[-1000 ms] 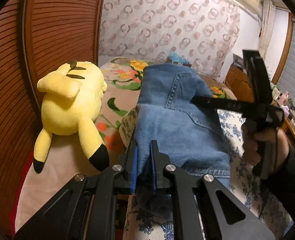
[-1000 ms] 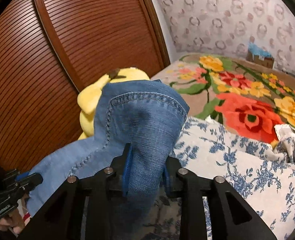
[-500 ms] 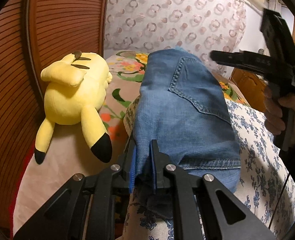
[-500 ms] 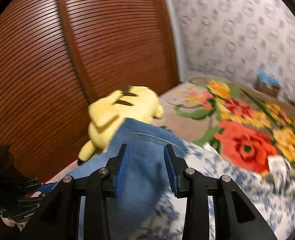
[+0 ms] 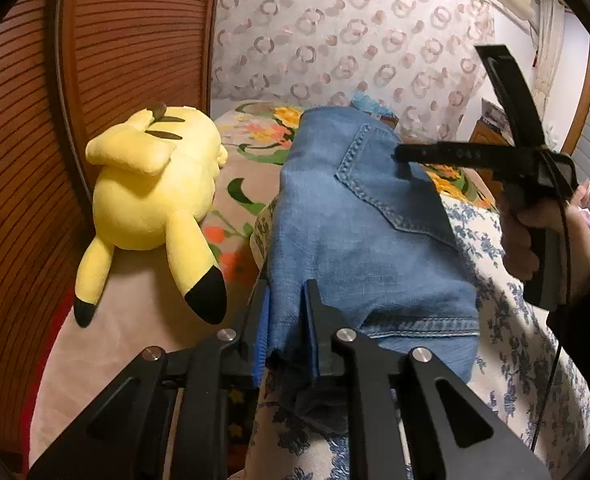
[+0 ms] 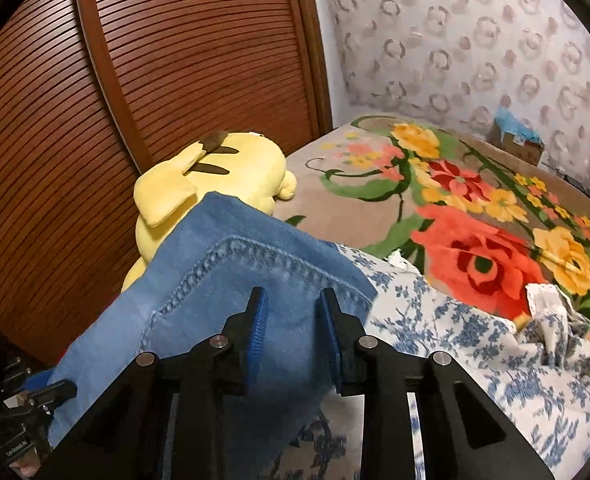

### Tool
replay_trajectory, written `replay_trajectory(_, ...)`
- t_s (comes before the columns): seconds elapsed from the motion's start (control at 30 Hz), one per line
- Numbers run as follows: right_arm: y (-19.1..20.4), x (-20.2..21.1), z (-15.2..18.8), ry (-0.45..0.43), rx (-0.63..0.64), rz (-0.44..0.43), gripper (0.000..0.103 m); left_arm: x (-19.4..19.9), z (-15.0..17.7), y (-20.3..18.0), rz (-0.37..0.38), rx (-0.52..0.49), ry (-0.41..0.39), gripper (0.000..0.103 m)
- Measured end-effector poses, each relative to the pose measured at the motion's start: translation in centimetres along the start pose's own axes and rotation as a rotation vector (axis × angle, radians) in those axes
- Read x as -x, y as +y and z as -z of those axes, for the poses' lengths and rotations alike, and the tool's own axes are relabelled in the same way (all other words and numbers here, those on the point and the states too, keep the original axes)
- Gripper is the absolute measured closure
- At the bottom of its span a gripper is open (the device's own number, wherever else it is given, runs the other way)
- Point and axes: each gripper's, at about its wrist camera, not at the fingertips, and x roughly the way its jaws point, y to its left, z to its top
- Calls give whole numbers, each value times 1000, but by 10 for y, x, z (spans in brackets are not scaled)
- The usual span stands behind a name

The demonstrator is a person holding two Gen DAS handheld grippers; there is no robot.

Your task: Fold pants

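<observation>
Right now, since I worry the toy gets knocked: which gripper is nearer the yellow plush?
Left. The left gripper, closed on the jeans but opening, sits beside the yellow plush; the right gripper, closing, empty, hovers across the jeans.

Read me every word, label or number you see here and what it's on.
White print on the right claw, closing with nothing pinched: too blurred to read.
Label on the left claw: too blurred.
Label on the cardboard box: too small.

My two wrist cameras look steeply down along my fingers, close over the bed. Both views share the pants (image 5: 359,236) and the yellow plush (image 6: 215,184).
</observation>
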Motion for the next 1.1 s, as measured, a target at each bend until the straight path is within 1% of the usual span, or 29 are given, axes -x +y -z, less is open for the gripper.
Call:
replay_trajectory(0.2, 9, 58, 33, -58, 17, -5, 75, 25, -3, -11, -29, -25, -35, 85)
replay_trajectory(0.3, 10, 88, 51, -92, 11, -11, 75, 37, -1, -18, -30, -32, -56, 82)
replay_trajectory(0.43, 8, 118, 70, -108, -5, -9, 75, 51, 0, -29, -22, -44, -76, 80)
replay_trajectory(0.5, 8, 133, 79, -117, -9, -11, 75, 60, 0, -38, -29, -58, -87, 76)
replay_trajectory(0.63, 10, 166, 96, -139, 2, 15, 75, 74, 1, -54, -28, -83, -110, 72)
replay_trajectory(0.67, 11, 174, 102, -147, 3, 21, 75, 77, 2, -57, -27, -87, -113, 68)
replay_trajectory(0.7, 12, 182, 107, -154, 3, 25, 75, 81, 3, -62, -23, -91, -120, 61)
replay_trajectory(0.77, 16, 202, 121, -169, 0, 30, 75, 86, 5, -71, -13, -99, -129, 55)
replay_trajectory(0.97, 22, 257, 158, -213, -3, 73, 75, 97, 13, -105, 22, -152, -129, 54)
replay_trajectory(1.03, 24, 272, 169, -221, -11, 86, 75, 100, 16, -116, 36, -163, -131, 51)
replay_trajectory(1.07, 26, 279, 176, -226, -13, 97, 75, 102, 17, -120, 41, -168, -133, 46)
replay_trajectory(1.1, 27, 288, 182, -232, -16, 107, 75, 106, 20, -127, 50, -177, -141, 38)
